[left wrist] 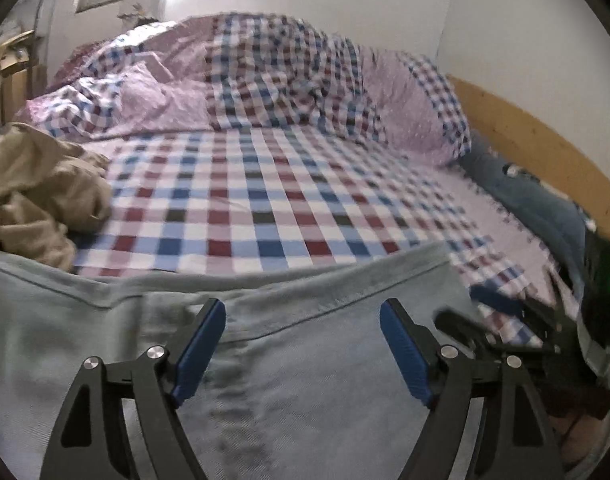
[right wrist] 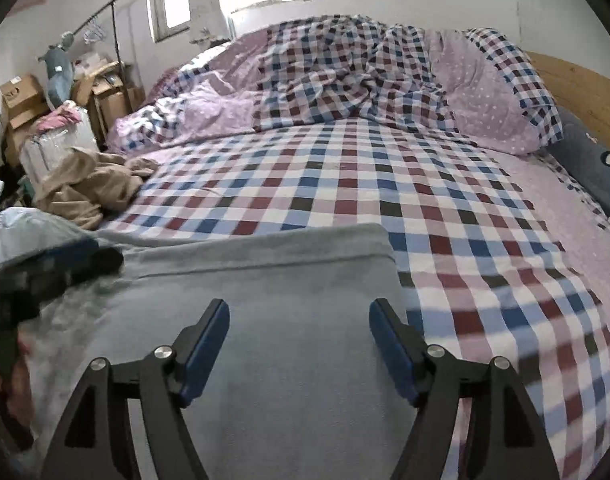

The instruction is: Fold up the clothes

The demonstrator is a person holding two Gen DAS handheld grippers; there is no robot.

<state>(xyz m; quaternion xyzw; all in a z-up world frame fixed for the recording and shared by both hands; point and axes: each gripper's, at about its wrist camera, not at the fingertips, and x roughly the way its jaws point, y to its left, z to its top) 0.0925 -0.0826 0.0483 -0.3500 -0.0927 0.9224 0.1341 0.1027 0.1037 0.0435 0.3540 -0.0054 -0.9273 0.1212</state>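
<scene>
Though creased, soft grey twill garment (right wrist: 265,320)

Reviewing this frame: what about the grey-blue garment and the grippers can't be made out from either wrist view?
- Grey-blue garment: its type and near edge, cut off by the bottom edge in both views.
- Left gripper, seen from the right wrist view: blurred by motion, so its fingers are unreadable there.
- Right gripper, seen from the left wrist view: blurred at the right edge.
- Beige garment: crumpled, cut by the left edge.
</scene>
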